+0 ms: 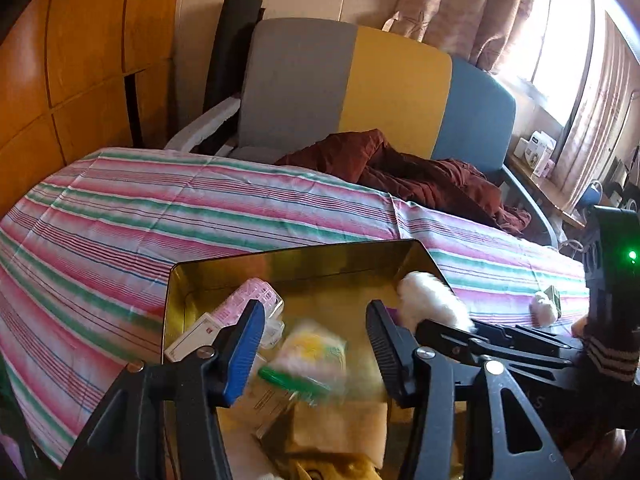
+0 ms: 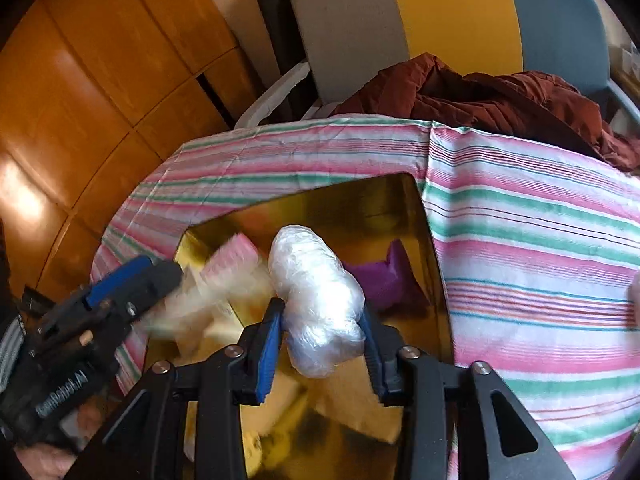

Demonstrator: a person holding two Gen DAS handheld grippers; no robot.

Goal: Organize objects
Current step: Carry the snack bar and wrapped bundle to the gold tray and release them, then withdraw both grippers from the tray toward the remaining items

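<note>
A gold tin box (image 1: 280,260) lies open on the striped cloth. Over it my left gripper (image 1: 314,344) stands open, and a blurred yellow and green packet (image 1: 312,360) sits loose between its fingers, clear of both pads. Inside the tin lie a pink ridged item (image 1: 252,300), a white carton (image 1: 192,336) and a purple object (image 2: 384,280). My right gripper (image 2: 322,332) is shut on a white plastic-wrapped bundle (image 2: 320,292) above the tin (image 2: 424,208). In the right wrist view the left gripper (image 2: 160,280) reaches in from the left.
The striped cloth (image 1: 200,208) covers the table all round the tin. A small white ball and a green box (image 1: 546,304) lie on it to the right. A maroon garment (image 1: 420,176) is heaped on the grey, yellow and blue seat behind. Wooden panels (image 1: 80,60) stand left.
</note>
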